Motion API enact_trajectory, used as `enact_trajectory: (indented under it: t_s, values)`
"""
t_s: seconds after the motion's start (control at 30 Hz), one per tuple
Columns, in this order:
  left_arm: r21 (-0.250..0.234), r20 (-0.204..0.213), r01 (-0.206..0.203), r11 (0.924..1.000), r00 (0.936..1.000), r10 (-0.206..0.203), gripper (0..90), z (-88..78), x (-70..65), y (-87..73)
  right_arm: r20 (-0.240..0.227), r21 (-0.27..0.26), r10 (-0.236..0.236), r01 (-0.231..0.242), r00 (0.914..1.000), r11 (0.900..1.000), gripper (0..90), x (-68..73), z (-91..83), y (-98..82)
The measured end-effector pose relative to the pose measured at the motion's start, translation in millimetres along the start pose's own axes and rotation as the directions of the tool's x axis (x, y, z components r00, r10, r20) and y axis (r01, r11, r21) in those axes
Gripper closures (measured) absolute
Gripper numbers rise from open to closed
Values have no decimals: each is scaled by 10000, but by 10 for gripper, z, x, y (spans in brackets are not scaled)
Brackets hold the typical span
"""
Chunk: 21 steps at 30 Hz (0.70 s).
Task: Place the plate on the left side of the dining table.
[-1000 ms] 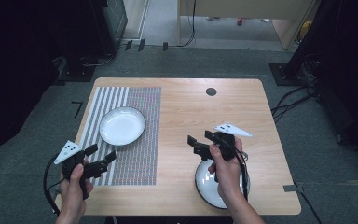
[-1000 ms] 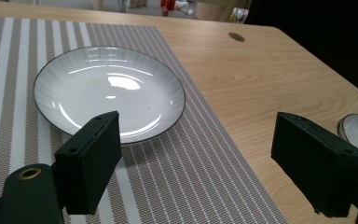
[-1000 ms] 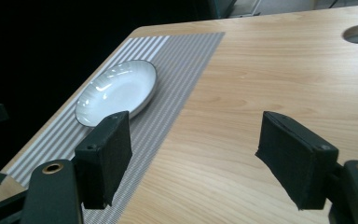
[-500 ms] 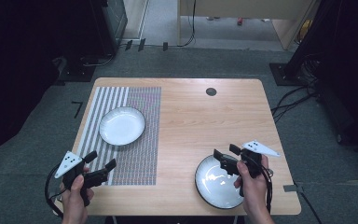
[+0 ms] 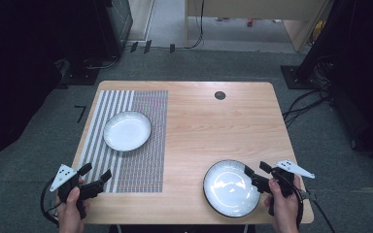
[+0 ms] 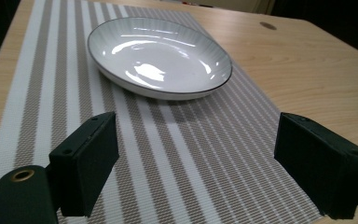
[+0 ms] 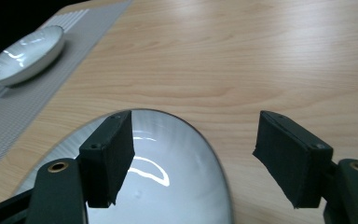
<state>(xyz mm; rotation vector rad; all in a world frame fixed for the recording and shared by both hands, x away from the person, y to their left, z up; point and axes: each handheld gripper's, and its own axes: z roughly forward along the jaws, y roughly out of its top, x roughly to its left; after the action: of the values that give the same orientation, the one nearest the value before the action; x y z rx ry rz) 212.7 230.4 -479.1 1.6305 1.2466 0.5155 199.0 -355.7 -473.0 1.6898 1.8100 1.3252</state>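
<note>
White round shallow bowl with a thin dark rim [image 5: 231, 188] sits on the bare wood near the front right corner of the light wooden table [image 5: 204, 126], and the right gripper [image 5: 258, 175] hangs at its right edge with its black jaws spread wide and nothing pinched between them. In the right gripper view one jaw stands over the glossy inside of that bowl [image 7: 168, 177] while the other stands over plain wood beside the rim; whether the first jaw actually touches the glaze I cannot quite tell from here. The right hand [image 5: 282, 206] grips the handle from the table's front edge, the gripper pointing left and slightly away from the person, its grey three-cornered plate [image 5: 295, 168] on top. The left gripper [image 5: 97, 175] is likewise spread wide and holds nothing; in the left gripper view its jaws frame the striped grey-and-white woven placemat [image 6: 177, 154], low over the cloth. The left hand [image 5: 70, 208] holds it at the front left corner, aimed to the right and a little up the table. Farther up that placemat [image 5: 141, 155] rests a second white shallow bowl with a dark rim [image 5: 127, 131], well apart from both grippers. A small dark round cap [image 5: 219, 95] is set into the wood near the far edge. Around the table lie grey carpet and black cables [image 5: 303, 104], with dark equipment at the sides.
</note>
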Motion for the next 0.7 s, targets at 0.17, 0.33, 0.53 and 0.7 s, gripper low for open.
enact_trajectory:
  t_s: [0.17,0.33,0.53,0.7]
  values:
    - [256,-412,-46,9997,9991,57,136,-6,133,-86,542,-135,-168,175,9984,9998,280,-213,-104,-77]
    - [359,-830,60,9993,9965,-30,137,-27,262,-143,758,-220,214,-198,9969,9996,286,-491,-171,-158]
    - [422,-1158,-355,9985,9925,401,137,-71,356,-181,1122,-83,177,-169,9935,9998,287,-716,-240,-221]
    - [504,-1231,-132,9986,9922,193,137,-82,452,-218,1165,-68,675,-671,9909,9977,286,-855,-252,-281]
